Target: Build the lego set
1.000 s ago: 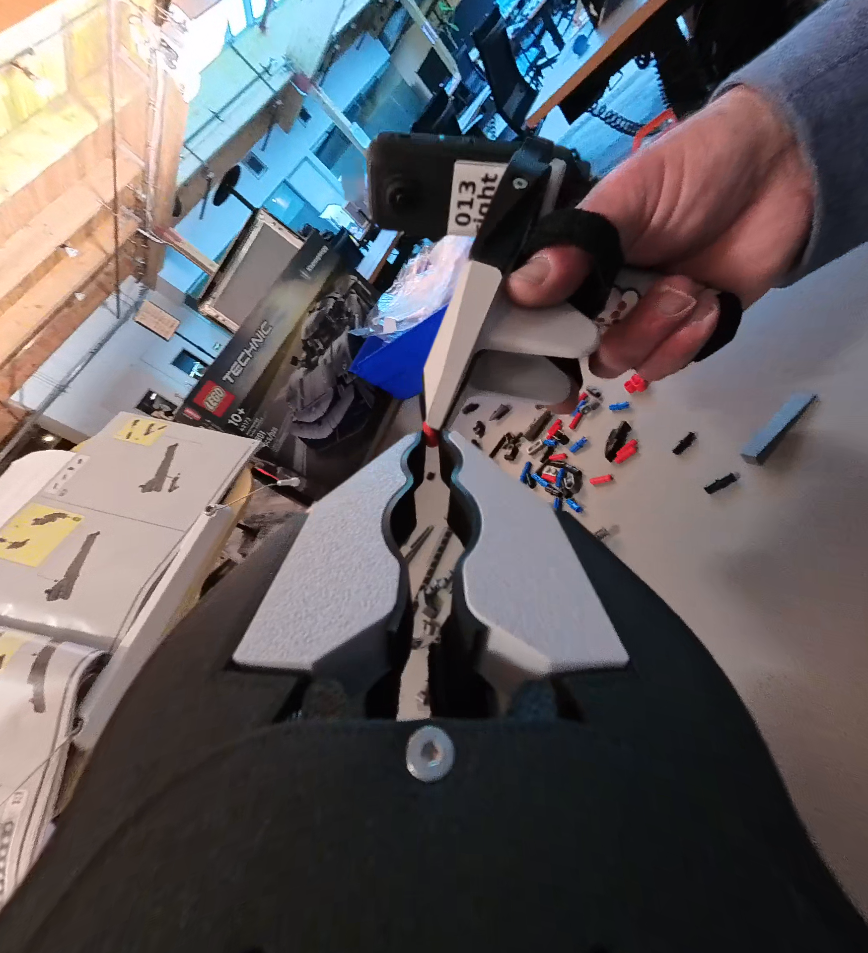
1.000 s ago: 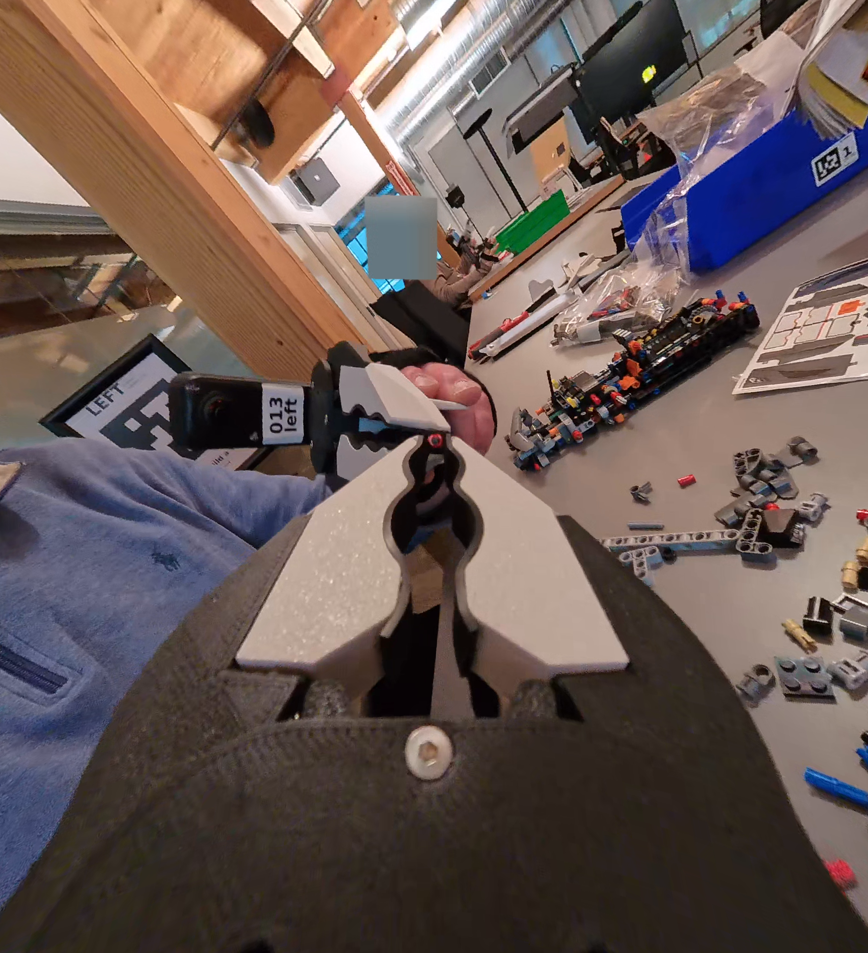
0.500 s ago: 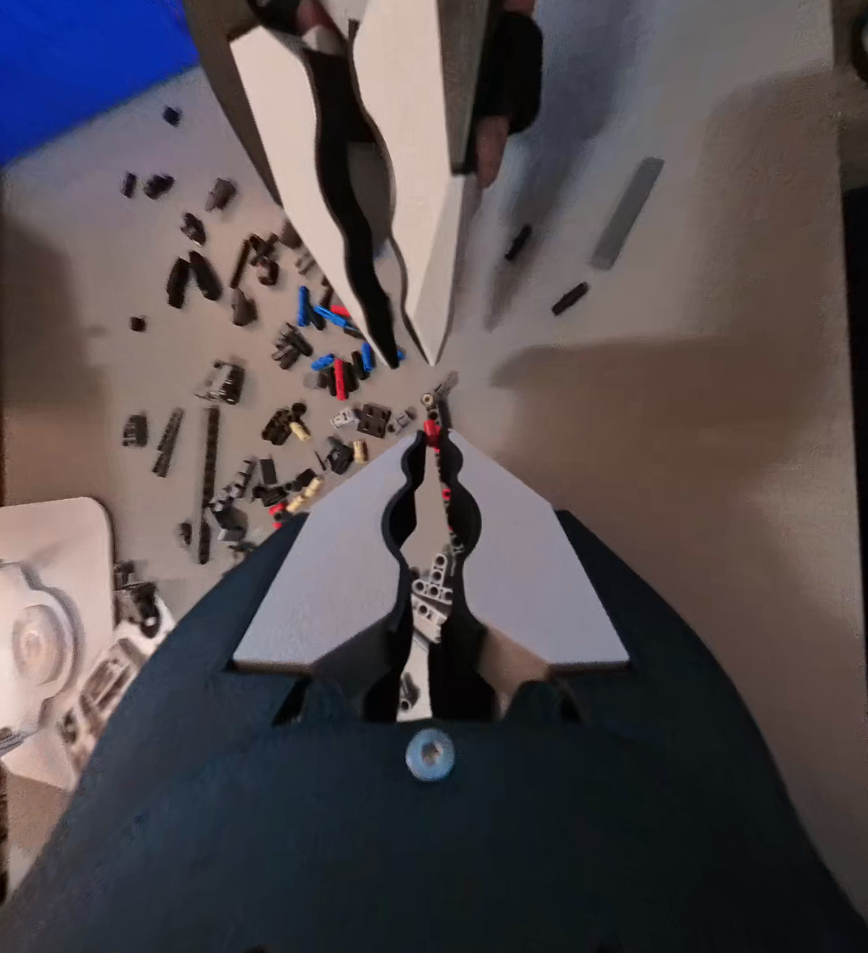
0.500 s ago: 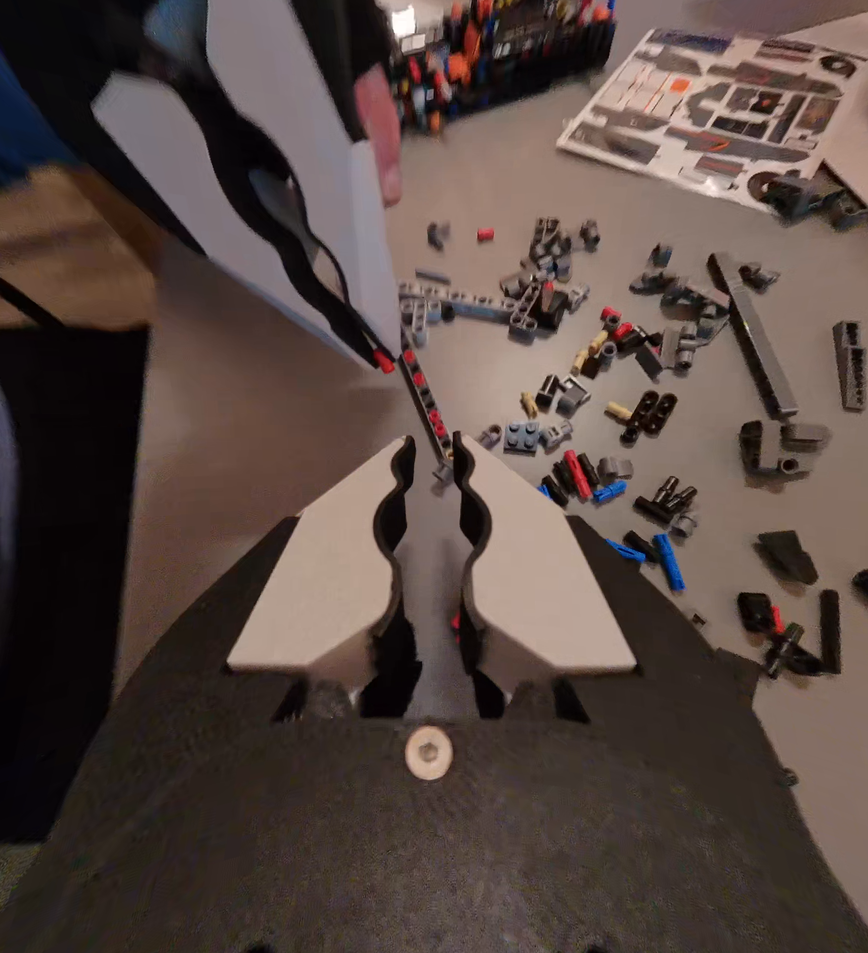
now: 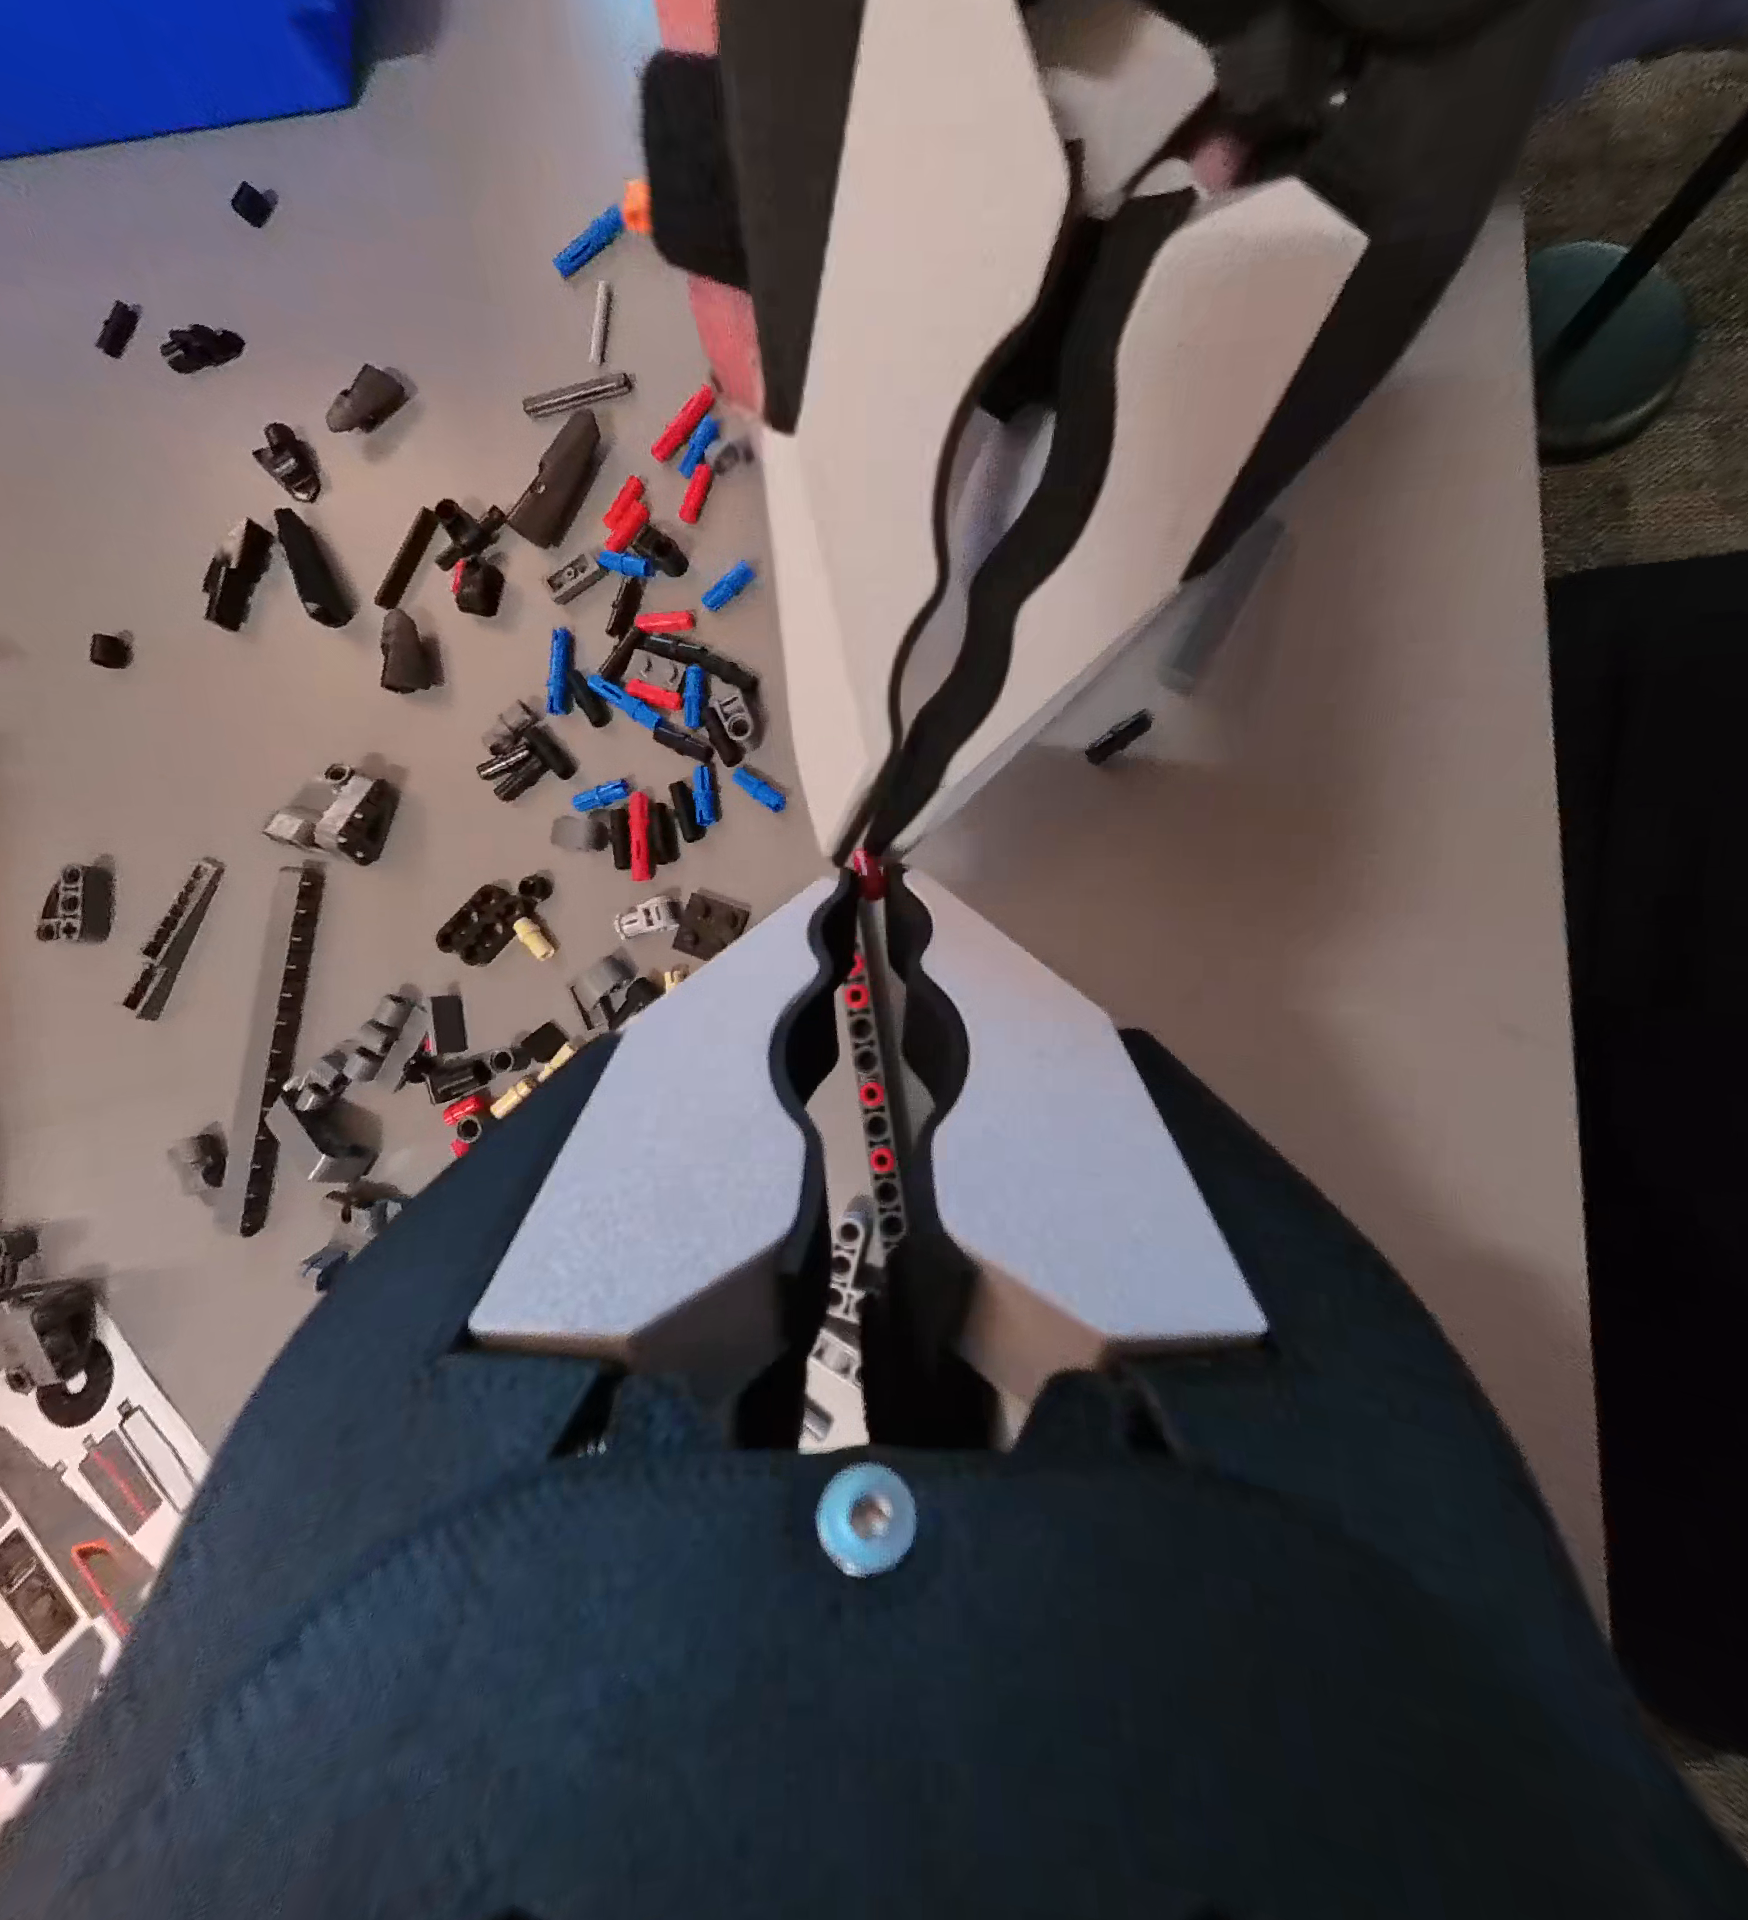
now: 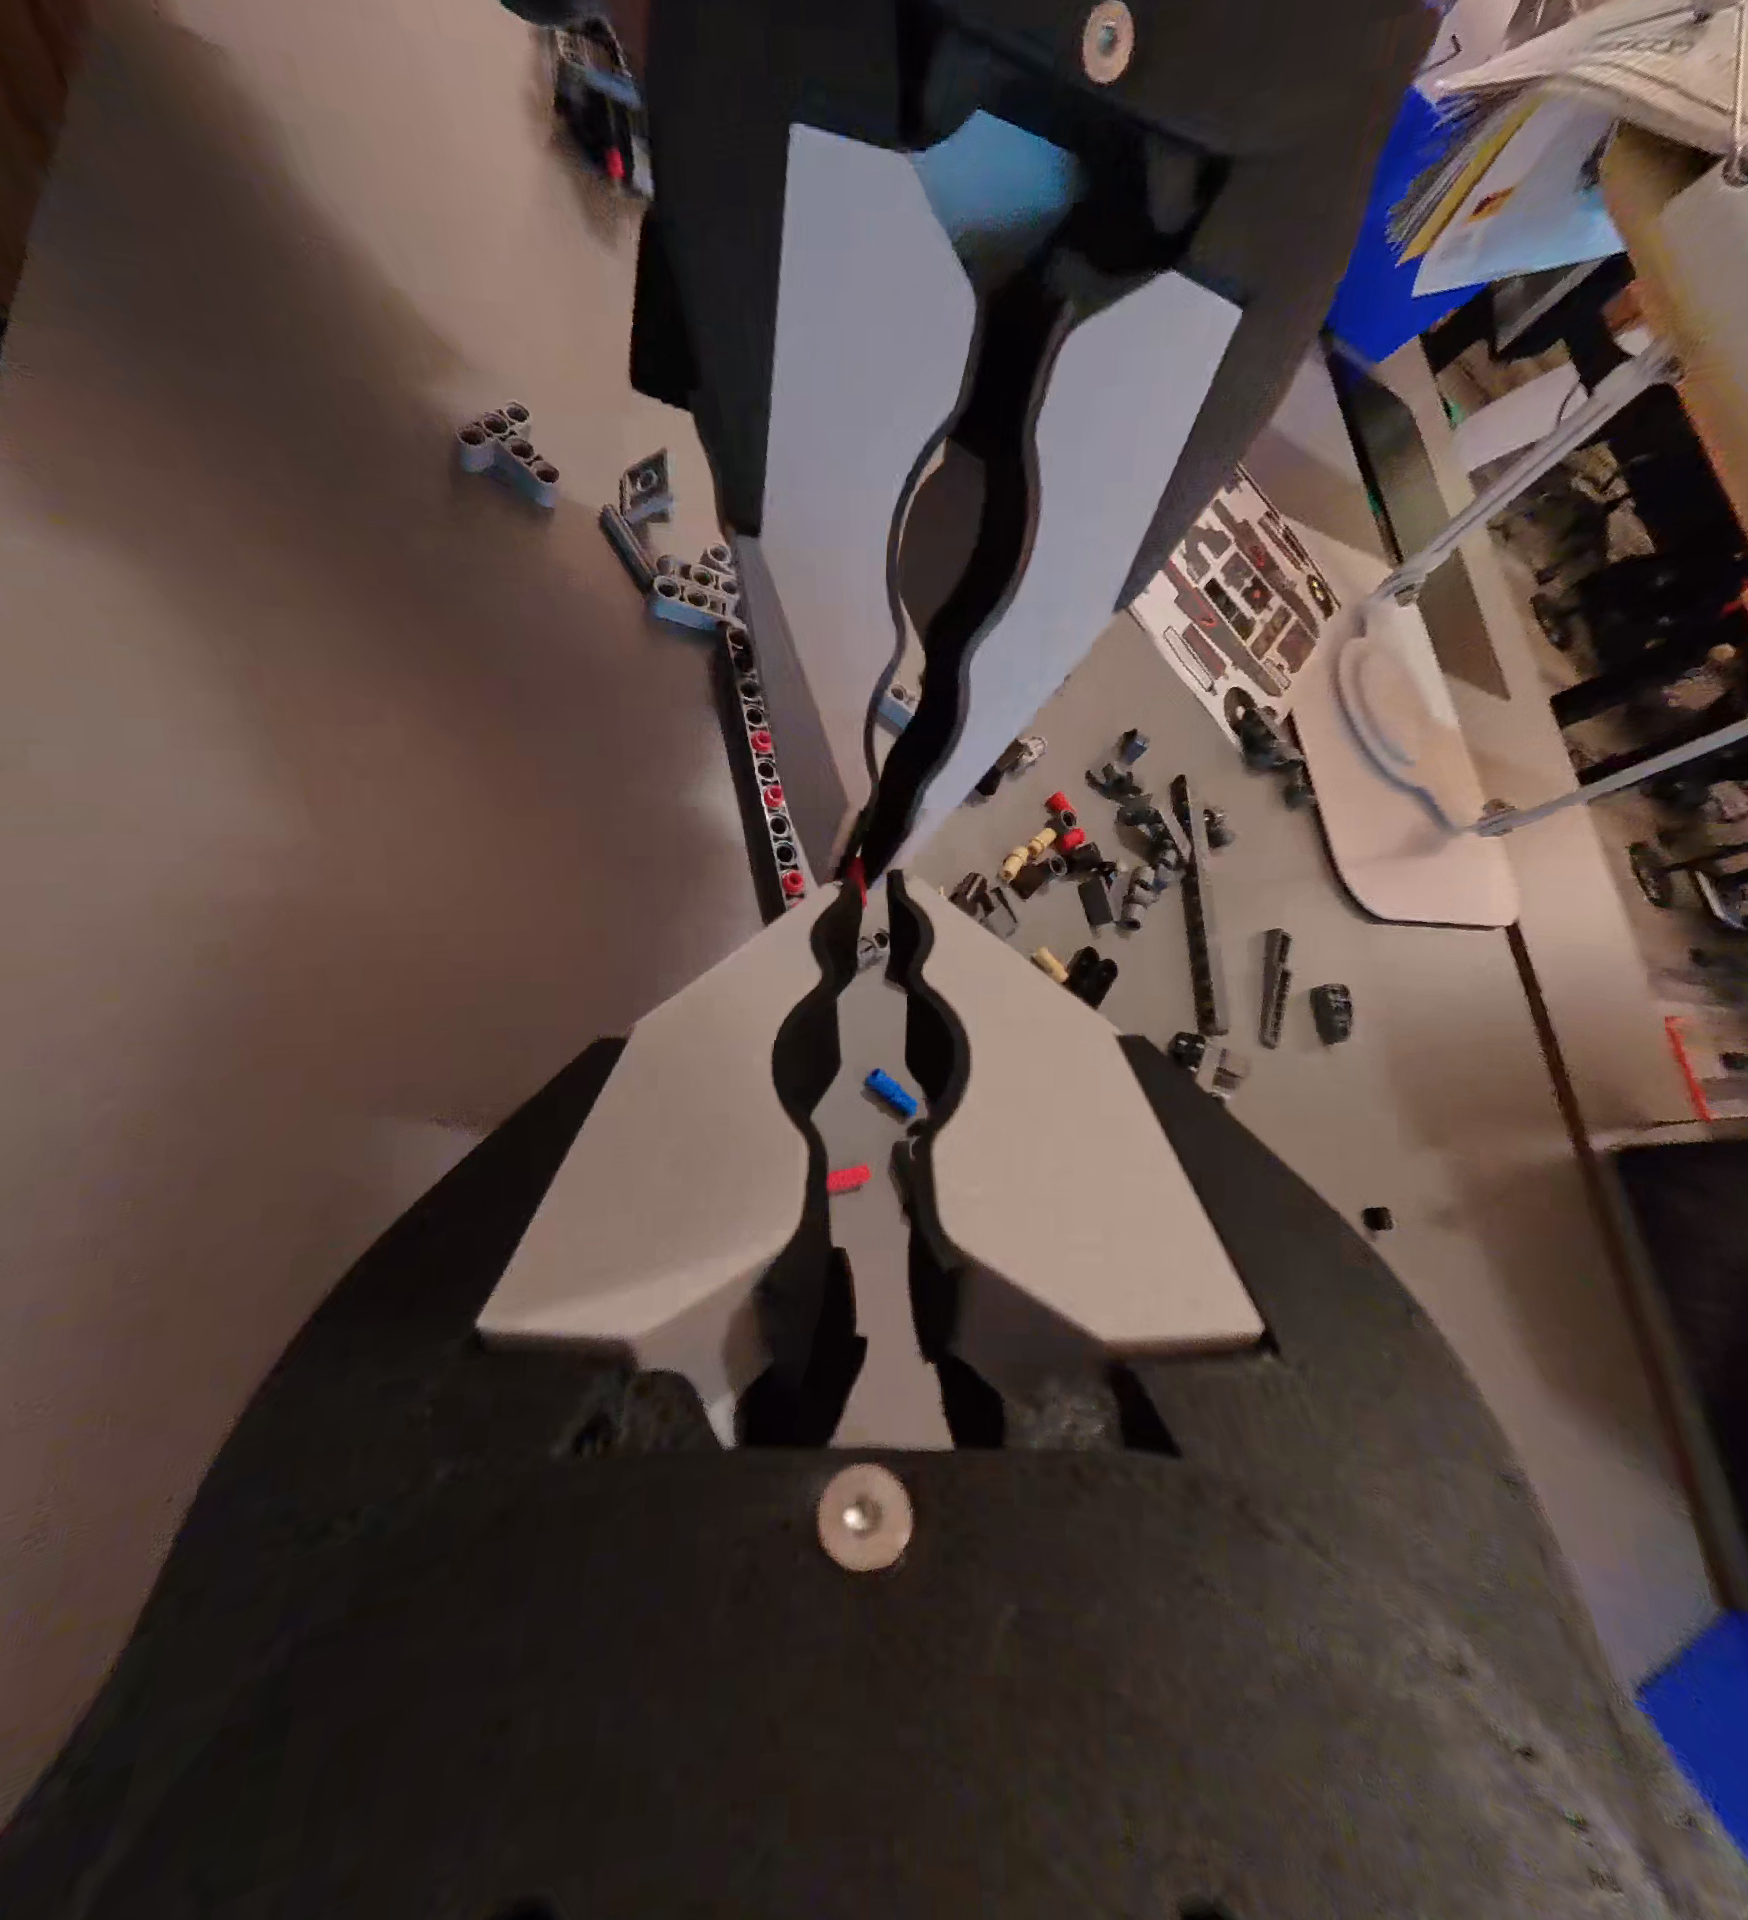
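1. Loose bricks lie scattered on the grey table (image 5: 1213,935), too many to count.
2. One long grey beam (image 5: 875,1091) lies in the left gripper (image 5: 865,883), whose tips pinch one red pin (image 5: 868,871).
3. The right gripper (image 6: 870,888) meets it tip to tip, slightly spread.

blue bin (image 5: 111,73) | white stand base (image 6: 1410,748) – blurred, perhaps a lamp's | grey table (image 5: 1265,987)

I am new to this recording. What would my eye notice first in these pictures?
First, the two grippers meet tip to tip at the centre, a small red pin between the tips. The left gripper is shut on a long grey beam. Loose Lego pieces lie scattered on the grey table.
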`<state>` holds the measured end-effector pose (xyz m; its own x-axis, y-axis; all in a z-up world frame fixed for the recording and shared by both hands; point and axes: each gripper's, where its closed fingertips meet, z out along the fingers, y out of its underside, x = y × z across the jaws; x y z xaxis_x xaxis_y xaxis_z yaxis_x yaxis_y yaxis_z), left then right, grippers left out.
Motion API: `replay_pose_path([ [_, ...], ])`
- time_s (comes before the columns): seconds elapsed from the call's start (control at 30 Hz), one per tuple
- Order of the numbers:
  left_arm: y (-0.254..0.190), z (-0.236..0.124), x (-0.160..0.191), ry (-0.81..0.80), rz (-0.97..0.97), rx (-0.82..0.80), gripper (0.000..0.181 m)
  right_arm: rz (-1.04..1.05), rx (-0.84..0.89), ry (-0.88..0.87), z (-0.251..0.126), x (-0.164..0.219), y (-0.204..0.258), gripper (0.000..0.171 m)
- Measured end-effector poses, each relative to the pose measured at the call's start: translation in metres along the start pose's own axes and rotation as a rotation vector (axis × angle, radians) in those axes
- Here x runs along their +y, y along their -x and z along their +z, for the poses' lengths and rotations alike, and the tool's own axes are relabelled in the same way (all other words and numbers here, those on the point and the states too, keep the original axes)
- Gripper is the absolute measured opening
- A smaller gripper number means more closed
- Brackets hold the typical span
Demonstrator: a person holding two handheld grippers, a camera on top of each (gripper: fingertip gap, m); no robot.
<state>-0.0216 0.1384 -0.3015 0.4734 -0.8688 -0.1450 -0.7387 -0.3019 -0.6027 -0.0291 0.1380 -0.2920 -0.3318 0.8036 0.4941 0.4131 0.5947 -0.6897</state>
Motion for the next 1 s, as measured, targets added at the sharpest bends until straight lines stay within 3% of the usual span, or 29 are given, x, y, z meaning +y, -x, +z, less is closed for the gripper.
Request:
replay_pose_path([
  [0.63, -0.005, -0.015, -0.021, -0.207, -0.296, 0.209, 0.003, -0.244, 0.231, 0.073, -0.009, -0.004, -0.007, 0.003],
  [1.0, -0.003, -0.012, -0.026, -0.237, -0.337, 0.208, 0.003, -0.139, 0.212, 0.027, -0.012, -0.001, -0.009, 0.000],
])
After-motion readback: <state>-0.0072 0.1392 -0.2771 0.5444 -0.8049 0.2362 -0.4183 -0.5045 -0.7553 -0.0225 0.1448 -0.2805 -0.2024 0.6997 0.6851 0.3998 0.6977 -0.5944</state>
